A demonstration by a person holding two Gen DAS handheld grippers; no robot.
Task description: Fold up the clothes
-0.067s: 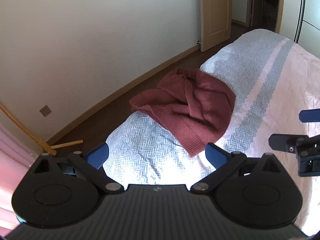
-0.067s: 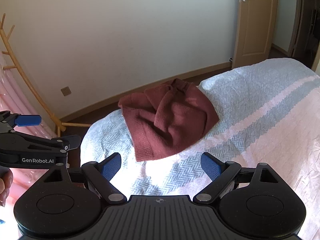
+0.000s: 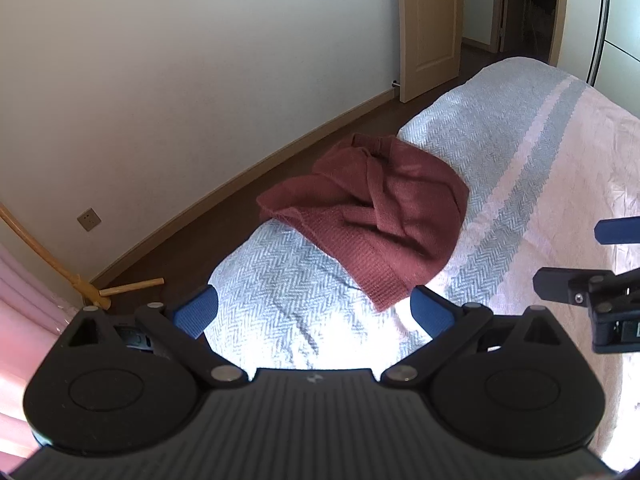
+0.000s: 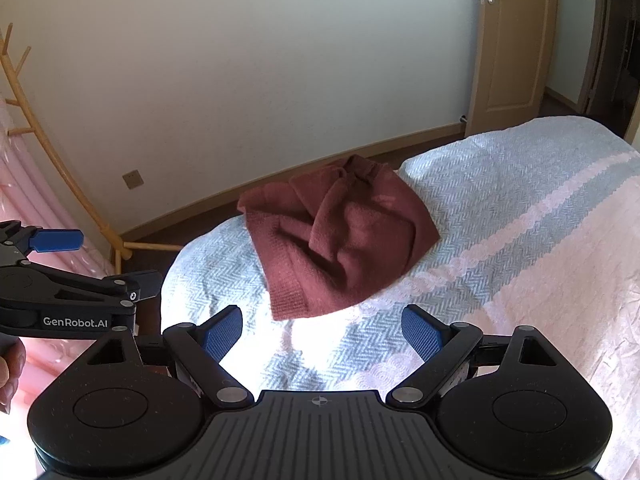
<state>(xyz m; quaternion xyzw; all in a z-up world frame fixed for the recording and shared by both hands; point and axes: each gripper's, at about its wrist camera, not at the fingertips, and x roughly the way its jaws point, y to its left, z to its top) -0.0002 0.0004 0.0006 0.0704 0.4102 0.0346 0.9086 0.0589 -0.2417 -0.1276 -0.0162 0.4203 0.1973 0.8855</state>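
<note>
The left gripper (image 4: 96,260), marked "GenRobot.AI" on its side, has its jaws spread with nothing between them; the right gripper (image 4: 322,330) is likewise released and empty. Just beyond both, one crumpled dark-red knitted sweater (image 4: 340,248) lies near the edge of the bed (image 4: 520,208). Farther off stand one wooden rack (image 4: 60,168) and one door (image 4: 516,40)

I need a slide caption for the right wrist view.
Open right hand-held gripper facing a crumpled maroon sweater on the bed.
</note>
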